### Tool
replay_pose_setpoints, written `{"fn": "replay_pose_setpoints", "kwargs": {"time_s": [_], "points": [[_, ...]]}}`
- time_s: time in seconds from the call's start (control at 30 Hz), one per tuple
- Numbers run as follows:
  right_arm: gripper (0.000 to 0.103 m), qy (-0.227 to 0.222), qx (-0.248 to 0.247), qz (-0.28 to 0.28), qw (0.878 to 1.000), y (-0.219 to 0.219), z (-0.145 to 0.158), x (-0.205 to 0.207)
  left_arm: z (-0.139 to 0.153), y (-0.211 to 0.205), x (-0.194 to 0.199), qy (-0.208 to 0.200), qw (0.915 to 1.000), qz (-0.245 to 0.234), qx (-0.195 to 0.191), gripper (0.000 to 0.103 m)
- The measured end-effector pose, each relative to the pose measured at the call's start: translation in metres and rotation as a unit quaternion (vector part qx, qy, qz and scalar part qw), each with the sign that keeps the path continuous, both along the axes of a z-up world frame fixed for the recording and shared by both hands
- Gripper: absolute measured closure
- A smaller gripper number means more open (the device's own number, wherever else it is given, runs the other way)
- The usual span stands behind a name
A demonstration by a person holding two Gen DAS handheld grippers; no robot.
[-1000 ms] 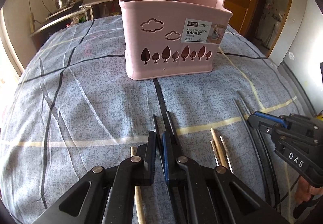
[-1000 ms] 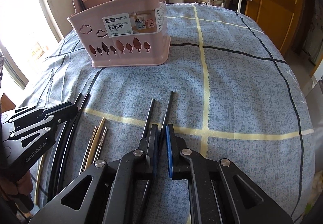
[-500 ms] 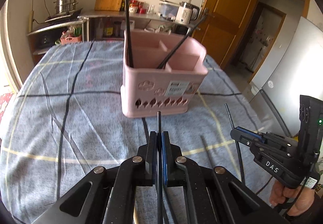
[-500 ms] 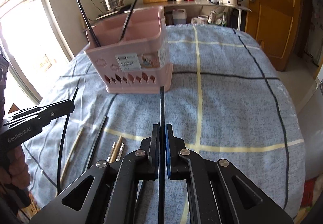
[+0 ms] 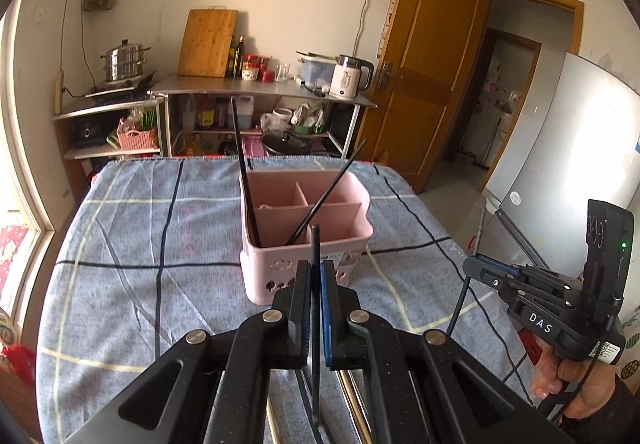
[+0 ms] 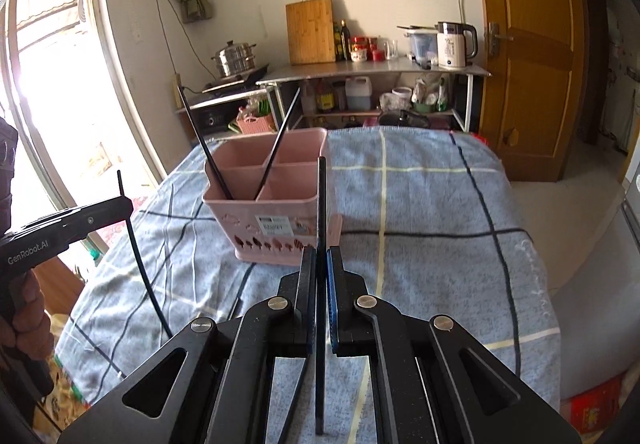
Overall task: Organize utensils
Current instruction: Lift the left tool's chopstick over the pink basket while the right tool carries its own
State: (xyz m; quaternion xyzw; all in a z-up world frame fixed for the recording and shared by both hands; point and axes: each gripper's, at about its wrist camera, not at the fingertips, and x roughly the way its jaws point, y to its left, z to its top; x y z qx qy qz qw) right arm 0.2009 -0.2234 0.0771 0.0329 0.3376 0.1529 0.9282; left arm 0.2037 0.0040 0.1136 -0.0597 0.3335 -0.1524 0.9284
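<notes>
Pink plastic utensil basket (image 5: 306,244) with divided compartments stands near the middle of a worktop (image 5: 120,244) covered in a blue checked cloth, with two black chopsticks (image 5: 246,179) leaning upright in its compartments nearest the cameras. The left gripper (image 5: 315,272) is clamped on a single black chopstick (image 5: 315,244), held above the cloth with its tip pointing toward the basket. The right gripper (image 6: 321,260) is likewise clamped on another black chopstick (image 6: 321,203), raised on the basket's right side, toward the worktop's near edge.
</notes>
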Motion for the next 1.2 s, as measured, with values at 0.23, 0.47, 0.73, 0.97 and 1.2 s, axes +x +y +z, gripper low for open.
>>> {"fn": "replay_pose_setpoints", "kwargs": {"time_s": [0.23,0.47,0.73,0.97,1.2], "points": [[0.098,-0.025,0.003,-0.003,1.0,-0.003,0.02,-0.006,0.021,0.005,-0.002,-0.017,0.9999,0.001,0.0,0.099],[0.098,-0.037,0.005,0.0,0.999,-0.002,0.03,-0.01,0.029,0.008,-0.005,-0.019,0.9998,0.0,-0.006,0.099],[0.098,-0.041,0.014,0.009,0.999,0.004,0.038,-0.009,0.034,0.009,0.002,-0.013,0.9999,-0.004,-0.011,0.099],[0.098,-0.048,0.036,0.016,0.998,0.014,0.053,0.007,0.056,0.018,0.022,-0.018,0.9996,0.005,-0.022,0.099],[0.098,-0.068,0.061,0.019,0.996,0.025,0.081,0.032,0.091,0.021,0.046,-0.043,0.9987,0.013,-0.026,0.099]]}}
